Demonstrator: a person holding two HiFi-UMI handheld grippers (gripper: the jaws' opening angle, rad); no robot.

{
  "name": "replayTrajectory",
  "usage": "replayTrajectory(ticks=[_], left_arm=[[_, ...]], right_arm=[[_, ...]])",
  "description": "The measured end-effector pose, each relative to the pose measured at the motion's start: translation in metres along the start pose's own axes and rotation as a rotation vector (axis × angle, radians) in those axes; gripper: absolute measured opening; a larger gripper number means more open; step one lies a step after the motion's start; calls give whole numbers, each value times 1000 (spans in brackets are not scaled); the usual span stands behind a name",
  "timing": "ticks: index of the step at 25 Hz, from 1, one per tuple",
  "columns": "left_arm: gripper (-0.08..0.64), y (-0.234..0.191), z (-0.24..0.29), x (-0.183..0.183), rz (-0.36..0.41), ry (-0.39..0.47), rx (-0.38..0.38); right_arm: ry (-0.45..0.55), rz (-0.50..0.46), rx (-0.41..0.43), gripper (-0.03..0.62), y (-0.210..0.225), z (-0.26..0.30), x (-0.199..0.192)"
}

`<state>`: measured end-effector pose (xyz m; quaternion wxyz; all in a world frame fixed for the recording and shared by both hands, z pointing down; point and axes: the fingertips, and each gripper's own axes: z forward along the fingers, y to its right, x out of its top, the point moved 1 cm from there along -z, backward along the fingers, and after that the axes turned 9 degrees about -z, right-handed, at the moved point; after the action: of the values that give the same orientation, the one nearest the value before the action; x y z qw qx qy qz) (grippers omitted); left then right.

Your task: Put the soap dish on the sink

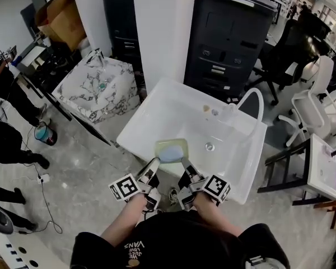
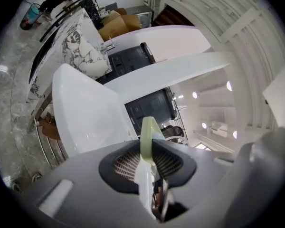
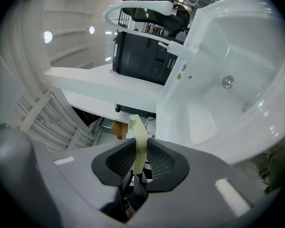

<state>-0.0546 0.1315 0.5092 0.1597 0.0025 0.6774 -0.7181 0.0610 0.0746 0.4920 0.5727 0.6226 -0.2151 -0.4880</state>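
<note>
While the soap dish (image 1: 171, 149) hangs over the near rim of the white sink (image 1: 157, 102), we enter the step as: carry-in, set-down not yet done.

Grip. The left hand-held gripper (image 1: 155, 163) is clenched on the dish's left edge and the right hand-held gripper (image 1: 185, 165) on its right edge. In each gripper view a thin pale-green wall stands pinched between the ribbed pads.

Position. The dish is held about level, just past the sink's front edge. We cannot tell whether it touches the rim.

Next move, as we judge it: lower both sides evenly onto a flat part of the sink, keep the dish level so its contents do not slide, then let go on both sides.

Count:
- soap dish, pale green: one
- pale blue block (image 1: 169, 152) in the dish, likely soap: one
- hand-held grippers: two
- white sink: one, with one drain (image 1: 209, 147) and one curved white tap (image 1: 256, 97)
- marbled basin (image 1: 95, 91), well to the left: one
</note>
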Motion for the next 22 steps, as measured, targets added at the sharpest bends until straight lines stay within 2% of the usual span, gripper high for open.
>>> replayTrajectory(ticks=[13, 18, 22], left_arm=[[129, -5, 82, 28, 21, 29, 14], [129, -11, 105, 35, 4, -5, 6], [129, -19, 125, 53, 30, -58, 11]], right_arm=[[-28, -4, 16, 71, 24, 56, 66], [-8, 4, -4, 71, 35, 69, 78], [30, 14, -27, 71, 41, 88, 88]])
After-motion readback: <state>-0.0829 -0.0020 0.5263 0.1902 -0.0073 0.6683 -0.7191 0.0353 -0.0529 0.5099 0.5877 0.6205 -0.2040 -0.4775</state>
